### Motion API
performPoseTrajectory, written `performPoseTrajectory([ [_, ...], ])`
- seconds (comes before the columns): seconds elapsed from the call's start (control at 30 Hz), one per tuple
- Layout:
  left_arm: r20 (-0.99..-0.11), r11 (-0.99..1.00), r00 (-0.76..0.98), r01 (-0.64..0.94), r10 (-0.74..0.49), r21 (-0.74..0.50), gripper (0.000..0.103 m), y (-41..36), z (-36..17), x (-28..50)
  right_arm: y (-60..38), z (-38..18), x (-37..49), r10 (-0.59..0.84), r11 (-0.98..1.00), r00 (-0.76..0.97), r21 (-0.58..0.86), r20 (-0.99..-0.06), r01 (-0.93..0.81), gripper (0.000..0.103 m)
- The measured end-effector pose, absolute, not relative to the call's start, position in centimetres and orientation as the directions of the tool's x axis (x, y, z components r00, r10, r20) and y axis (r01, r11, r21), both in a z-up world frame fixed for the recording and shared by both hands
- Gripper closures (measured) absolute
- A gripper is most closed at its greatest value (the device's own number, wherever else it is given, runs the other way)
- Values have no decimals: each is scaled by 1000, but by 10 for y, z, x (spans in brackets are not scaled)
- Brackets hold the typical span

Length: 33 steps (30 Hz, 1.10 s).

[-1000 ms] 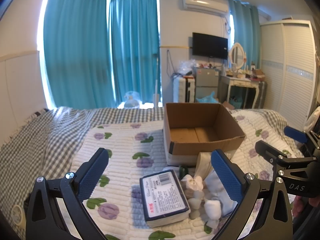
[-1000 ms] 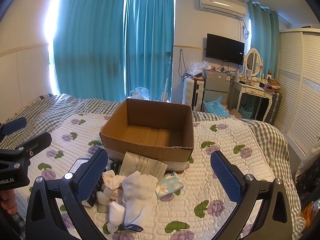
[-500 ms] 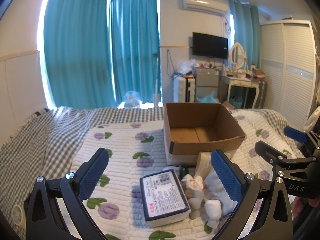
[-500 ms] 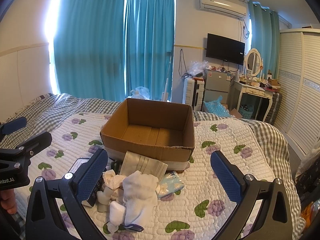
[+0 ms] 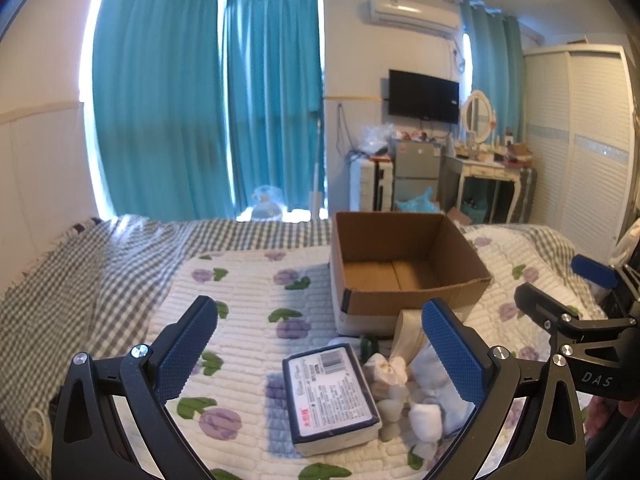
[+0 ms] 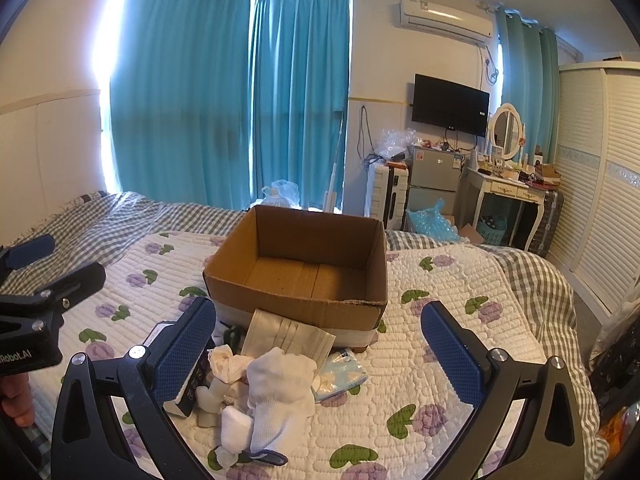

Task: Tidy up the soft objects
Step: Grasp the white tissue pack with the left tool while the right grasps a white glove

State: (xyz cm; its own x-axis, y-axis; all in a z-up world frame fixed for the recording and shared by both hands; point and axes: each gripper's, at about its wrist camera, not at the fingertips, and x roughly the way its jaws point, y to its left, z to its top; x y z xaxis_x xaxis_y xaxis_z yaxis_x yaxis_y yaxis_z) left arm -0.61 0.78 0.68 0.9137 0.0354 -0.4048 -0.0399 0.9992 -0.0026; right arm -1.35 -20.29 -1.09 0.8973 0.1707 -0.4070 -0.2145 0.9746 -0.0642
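While both tools are hanging over the quilt [image 6: 440, 280] with nothing in them, the left gripper [image 5: 320, 352] is standing wide apart around the tissue pack [image 5: 330, 394], which is lying directly below and between its fingers, and the right gripper [image 6: 320, 352] is equally spread, with the white sock [image 6: 280, 392] sitting just ahead of it and slightly toward its left finger. Beyond both tools the cardboard box [image 6: 296, 304] is waiting, seemingly bare inside, so the sorting is probably only beginning. Trouble is likely lying in the heap itself: the sock is resting on crumpled tissue [image 6: 226, 362], the folded face mask [image 6: 286, 338] is leaning against the box's near wall just past it, and a small blue packet [image 6: 340, 374] is peeking out just to the right of the sock. A pinch on the sock may be dragging a neighbour along or scattering the small white pieces beside it. Limp cloth is also tending to slip from narrow pads if only an edge is caught. Because the two tools are hovering close, with the right one showing at the far right of the left camera, they may be colliding if both are reaching into the pile together. The tissue pack looks wide against the left tool's opening, so a grip across its long side could be failing.
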Motion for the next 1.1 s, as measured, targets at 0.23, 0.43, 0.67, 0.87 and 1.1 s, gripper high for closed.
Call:
performPoseTrajectory([
  [0.23,-480,996,875,-89,67,-24,0,16,-9,9,-205,-23,-2,167,974,871,-62,-463,-219,0],
  [0.43,-625,996,780,-70,20,-56,0,13,-58,39,-203,-61,20,145,973,818,-69,-557,-220,0],
  [0.67,-756,995,655,-68,-15,-79,0,8,-111,61,-197,-96,39,154,968,760,-60,-632,-245,0],
  [0.87,-791,992,611,-72,-41,-107,10,15,-124,68,-186,-121,58,168,961,709,-47,-685,-273,0],
  [1.1,-799,989,594,-39,-92,-143,23,14,-126,64,-173,-134,68,226,942,654,-9,-722,-335,35],
])
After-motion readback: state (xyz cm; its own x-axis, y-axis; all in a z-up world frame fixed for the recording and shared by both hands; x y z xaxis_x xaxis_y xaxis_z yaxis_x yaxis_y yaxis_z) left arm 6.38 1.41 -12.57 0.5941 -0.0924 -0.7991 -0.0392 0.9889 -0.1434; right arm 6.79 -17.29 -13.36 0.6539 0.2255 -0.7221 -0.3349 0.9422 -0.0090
